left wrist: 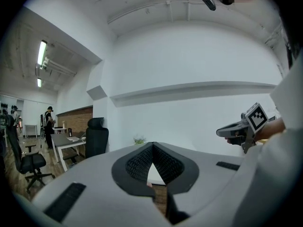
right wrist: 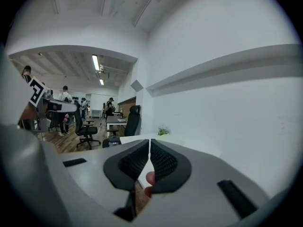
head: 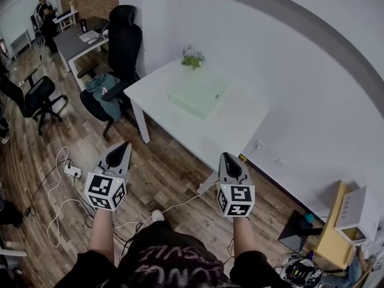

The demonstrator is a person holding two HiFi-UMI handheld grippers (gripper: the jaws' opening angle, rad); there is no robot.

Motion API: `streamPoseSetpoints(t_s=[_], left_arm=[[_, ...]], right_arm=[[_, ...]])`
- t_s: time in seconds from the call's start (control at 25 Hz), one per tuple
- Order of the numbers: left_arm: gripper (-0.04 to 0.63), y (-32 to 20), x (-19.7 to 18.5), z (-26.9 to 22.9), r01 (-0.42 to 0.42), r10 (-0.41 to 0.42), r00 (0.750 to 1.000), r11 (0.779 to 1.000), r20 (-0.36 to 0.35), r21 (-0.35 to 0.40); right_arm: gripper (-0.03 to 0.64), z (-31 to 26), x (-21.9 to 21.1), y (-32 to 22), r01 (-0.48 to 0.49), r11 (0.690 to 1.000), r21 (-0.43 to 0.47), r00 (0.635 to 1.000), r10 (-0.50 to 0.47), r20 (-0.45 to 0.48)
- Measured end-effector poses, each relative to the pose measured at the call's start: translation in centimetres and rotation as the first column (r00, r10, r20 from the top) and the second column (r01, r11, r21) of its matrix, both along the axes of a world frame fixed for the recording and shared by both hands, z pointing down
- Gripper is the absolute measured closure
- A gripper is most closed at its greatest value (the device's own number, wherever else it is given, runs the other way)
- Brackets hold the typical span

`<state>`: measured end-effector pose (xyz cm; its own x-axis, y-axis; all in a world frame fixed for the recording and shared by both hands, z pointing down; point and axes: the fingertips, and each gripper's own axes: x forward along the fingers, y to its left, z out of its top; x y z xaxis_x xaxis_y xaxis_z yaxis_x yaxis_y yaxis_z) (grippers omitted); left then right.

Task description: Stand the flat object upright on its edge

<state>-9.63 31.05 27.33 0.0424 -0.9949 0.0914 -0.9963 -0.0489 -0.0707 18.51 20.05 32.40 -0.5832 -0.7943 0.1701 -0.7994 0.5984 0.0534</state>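
Observation:
A pale green flat square object lies flat on the white table ahead of me in the head view. My left gripper and my right gripper are held over the wooden floor, well short of the table, both pointing toward it. Each has its jaws shut with nothing between them. In the left gripper view, the left gripper shows closed tips with the table beyond. The right gripper looks the same in its own view, tips together.
A small green plant stands at the table's far edge. A black office chair with a teal cloth sits left of the table. White cables and a power strip lie on the floor. Boxes stack at right. People stand far back.

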Motion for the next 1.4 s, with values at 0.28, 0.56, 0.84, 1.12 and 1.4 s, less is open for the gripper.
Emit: streamPoseSetpoints(t_s=[0.28, 0.56, 0.84, 1.12, 1.4], left_arm=[[0.581, -4.5, -5.0, -0.8, -0.048, 0.048, 0.999, 0.999, -0.007, 0.003], [0.581, -7.7, -8.3, -0.3, -0.1, 0.099, 0.994, 0.995, -0.034, -0.002], [0.581, -10.7, -8.2, 0.4, -0.151, 0.15, 0.988, 0.989, -0.047, -0.005], [0.581, -13.0, -8.5, 0.5, -0.158, 0.158, 0.986, 0.987, -0.056, 0.002], [0.581, -16.4, -10.0, 0.6, -0.151, 0.151, 0.987, 0.989, -0.054, -0.002]], right_arm=[[0.591, -0.9, -4.6, -3.2, -0.047, 0.999, -0.001, 0.999, 0.047, 0.006], [0.591, -0.3, -7.0, -4.4, -0.108, 0.994, -0.007, 0.994, 0.108, -0.007], [0.591, 0.0, -6.2, -6.0, -0.166, 0.986, -0.006, 0.986, 0.166, -0.024], [0.591, 0.0, -6.6, -8.2, -0.173, 0.985, -0.006, 0.985, 0.173, -0.009], [0.591, 0.6, -8.0, -12.0, -0.167, 0.986, -0.011, 0.986, 0.167, 0.008]])
